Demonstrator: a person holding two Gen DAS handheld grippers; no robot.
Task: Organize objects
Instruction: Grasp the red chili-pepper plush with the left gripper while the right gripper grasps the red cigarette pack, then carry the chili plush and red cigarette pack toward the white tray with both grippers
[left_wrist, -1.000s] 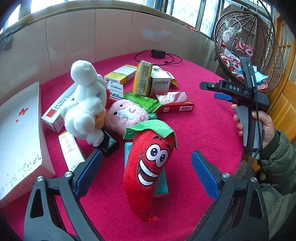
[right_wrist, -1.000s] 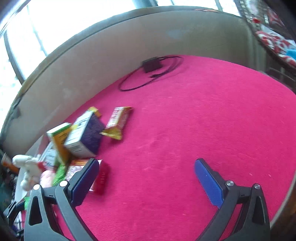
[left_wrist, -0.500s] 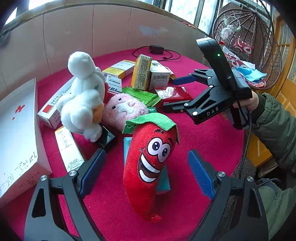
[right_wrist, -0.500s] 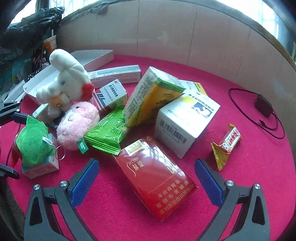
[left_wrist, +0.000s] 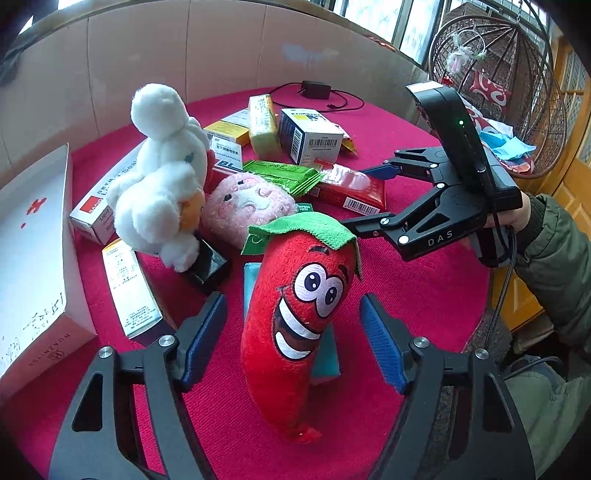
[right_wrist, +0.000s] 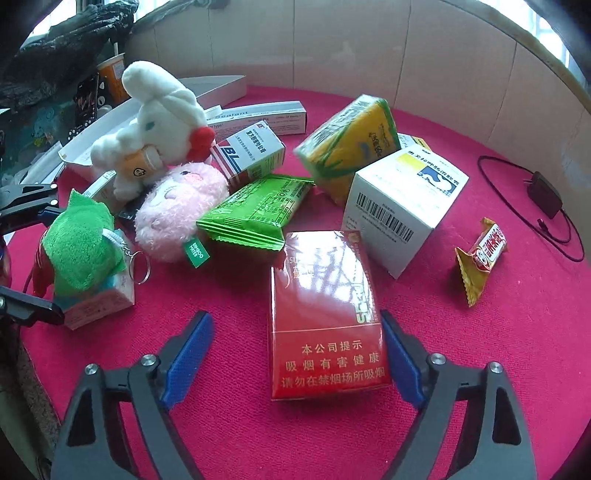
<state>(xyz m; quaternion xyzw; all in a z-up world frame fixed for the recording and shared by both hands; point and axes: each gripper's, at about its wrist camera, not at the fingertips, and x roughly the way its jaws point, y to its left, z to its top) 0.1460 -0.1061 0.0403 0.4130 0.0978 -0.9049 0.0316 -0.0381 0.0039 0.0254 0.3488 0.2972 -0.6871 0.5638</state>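
Note:
My left gripper (left_wrist: 295, 332) is open around a red chilli plush (left_wrist: 295, 314) with a green cap, which leans on a teal box (left_wrist: 328, 358); the pads do not touch it. My right gripper (right_wrist: 295, 350) is open with its fingers on either side of a red cigarette carton (right_wrist: 325, 314) lying flat on the red tablecloth (right_wrist: 498, 350). The right gripper also shows in the left wrist view (left_wrist: 364, 195), beside the carton (left_wrist: 347, 186). A white plush (left_wrist: 162, 173) and a pink plush (left_wrist: 247, 203) sit behind the chilli.
A green wafer pack (right_wrist: 255, 212), a white barcode box (right_wrist: 402, 206), a yellow-green pack (right_wrist: 351, 144), a candy bar (right_wrist: 480, 258) and several medicine boxes (right_wrist: 251, 151) crowd the table. A large white box (left_wrist: 33, 258) lies left. A charger and cable (right_wrist: 546, 195) lie at the back.
My right gripper swung from the empty tablecloth to the pile and came down around the red carton. My left gripper closed in a little around the chilli plush.

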